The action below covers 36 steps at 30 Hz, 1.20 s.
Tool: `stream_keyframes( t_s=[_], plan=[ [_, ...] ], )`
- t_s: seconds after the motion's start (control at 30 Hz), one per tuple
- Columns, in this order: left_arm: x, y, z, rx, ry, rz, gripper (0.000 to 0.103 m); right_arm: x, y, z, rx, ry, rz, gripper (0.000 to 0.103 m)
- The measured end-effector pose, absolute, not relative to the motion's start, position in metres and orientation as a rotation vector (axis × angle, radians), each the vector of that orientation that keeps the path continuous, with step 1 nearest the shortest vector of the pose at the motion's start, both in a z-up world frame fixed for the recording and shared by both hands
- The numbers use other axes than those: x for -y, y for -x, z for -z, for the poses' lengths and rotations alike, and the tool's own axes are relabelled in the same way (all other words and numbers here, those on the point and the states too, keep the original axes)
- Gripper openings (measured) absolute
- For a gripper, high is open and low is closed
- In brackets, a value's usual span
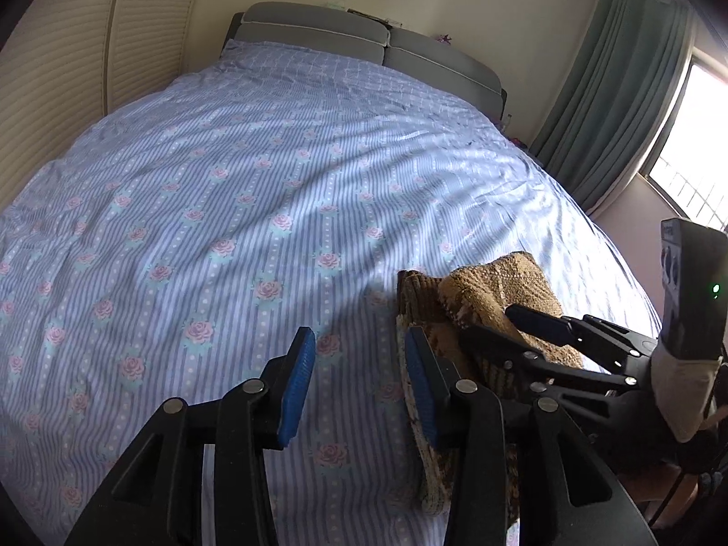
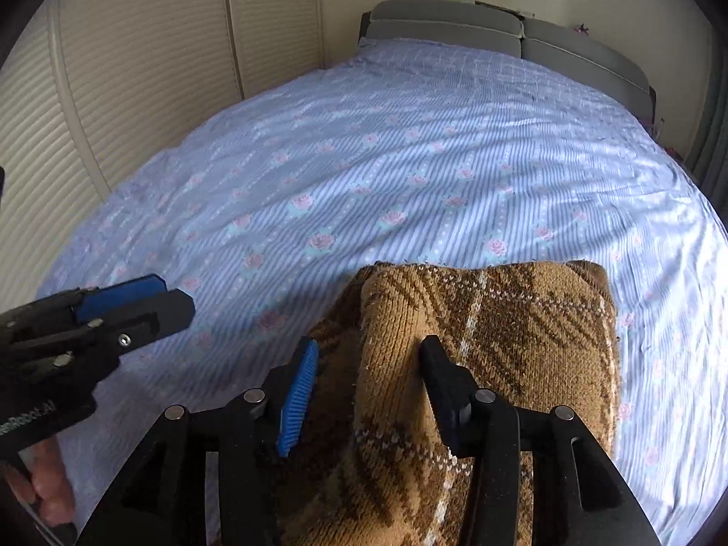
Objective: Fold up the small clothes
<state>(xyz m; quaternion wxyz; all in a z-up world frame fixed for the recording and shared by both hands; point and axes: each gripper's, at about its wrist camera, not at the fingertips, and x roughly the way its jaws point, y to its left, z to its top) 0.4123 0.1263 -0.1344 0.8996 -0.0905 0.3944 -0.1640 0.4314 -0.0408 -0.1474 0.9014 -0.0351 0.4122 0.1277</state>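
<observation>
Both grippers parted over a folded brown knit on the bed.

The knit (image 2: 491, 341) — brown plaid, folded into a thick bundle — lies on the near right part of the striped, rose-printed sheet (image 2: 386, 173). The right gripper (image 2: 368, 391) stands spread above the knit's near fold; a ridge of wool sits between its fingers, and the pads do not pinch it. The left gripper (image 1: 359, 386) is also spread, holding nothing — bare sheet shows between its blue pads (image 1: 298, 391), its right finger just beside the knit's left edge. A grey headboard (image 1: 318, 32) stands at the far end.
</observation>
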Motion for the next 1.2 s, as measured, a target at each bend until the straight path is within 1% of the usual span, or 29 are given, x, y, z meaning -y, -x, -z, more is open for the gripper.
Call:
stream_keyframes(
  t_s=[0.17, 0.3, 0.4, 0.63, 0.73, 0.77, 0.8, 0.83, 0.93, 1.1, 1.2],
  plan=[
    [-0.091, -0.396, 0.122, -0.801, 0.144, 0.438, 0.041, 0.095, -0.399, 0.114, -0.78, -0.022, -0.251, 0.048],
    [-0.061, -0.394, 0.132, -0.844, 0.156, 0.549, 0.04, 0.137, -0.369, 0.105, -0.747, -0.042, -0.209, 0.048],
    [-0.045, -0.399, 0.148, -0.914, 0.169, 0.589, 0.04, 0.158, -0.353, 0.111, -0.751, -0.059, -0.189, 0.048],
    [-0.028, -0.404, 0.184, -1.031, 0.217, 0.683, 0.041, 0.173, -0.349, 0.149, -0.817, -0.097, -0.189, 0.048],
    [-0.023, -0.408, 0.194, -1.051, 0.233, 0.686, 0.041, 0.176, -0.349, 0.157, -0.826, -0.114, -0.197, 0.048],
    [-0.025, -0.409, 0.193, -1.048, 0.245, 0.689, 0.039, 0.176, -0.349, 0.158, -0.826, -0.117, -0.201, 0.048],
    [-0.026, -0.408, 0.192, -1.043, 0.255, 0.696, 0.033, 0.177, -0.349, 0.159, -0.824, -0.117, -0.203, 0.048],
    [-0.026, -0.407, 0.192, -1.041, 0.263, 0.704, 0.03, 0.178, -0.348, 0.161, -0.823, -0.116, -0.203, 0.048],
    [-0.029, -0.407, 0.191, -1.042, 0.256, 0.674, 0.025, 0.183, -0.348, 0.162, -0.822, -0.133, -0.199, 0.048],
    [-0.035, -0.388, 0.163, -0.964, 0.223, 0.579, 0.024, 0.186, -0.342, 0.161, -0.788, -0.139, -0.217, 0.048],
    [-0.034, -0.386, 0.175, -0.988, 0.186, 0.521, 0.024, 0.178, -0.339, 0.166, -0.78, -0.08, -0.23, 0.048]
  ],
)
